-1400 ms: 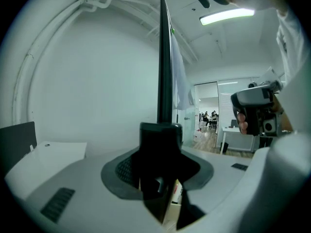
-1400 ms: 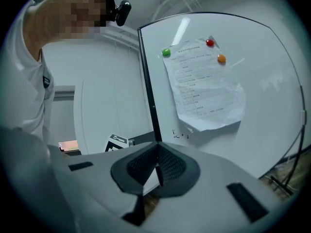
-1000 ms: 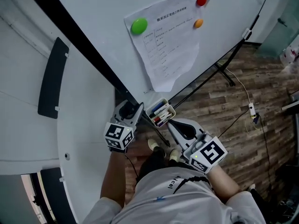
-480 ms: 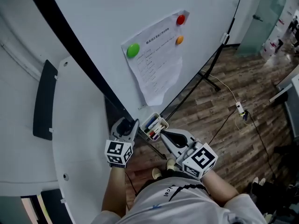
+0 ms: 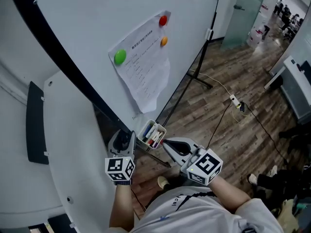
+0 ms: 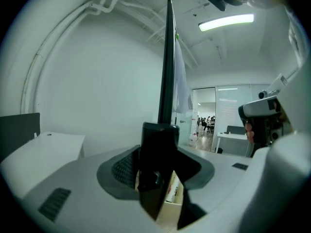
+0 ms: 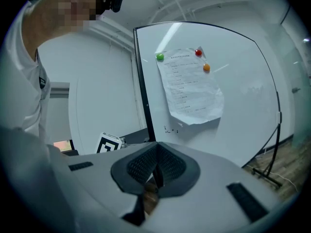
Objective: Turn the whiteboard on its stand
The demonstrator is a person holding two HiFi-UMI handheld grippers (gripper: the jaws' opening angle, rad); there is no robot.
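The whiteboard (image 5: 121,13) stands tilted across the head view, with a black frame (image 5: 63,67) along its left edge. A printed sheet (image 5: 143,72) hangs on it under green (image 5: 120,57), red (image 5: 163,20) and orange (image 5: 164,41) magnets. My left gripper (image 5: 125,137) grips the frame's lower corner. In the left gripper view the frame (image 6: 167,62) rises from between the pads (image 6: 121,169), and the jaws are opening slightly. My right gripper (image 5: 166,143) is shut with nothing in it, just right of the marker tray (image 5: 151,135).
The stand's black leg (image 5: 194,79) runs down onto the wood floor. A white cable and power strip (image 5: 234,101) lie on the floor at the right. A white wall with a dark panel (image 5: 35,123) is close on the left. My shoe (image 5: 162,182) is below the grippers.
The board's lower corner and tray have shifted left and down in the head view, and more floor shows at the right. Both grippers moved with it, the left still on the frame.
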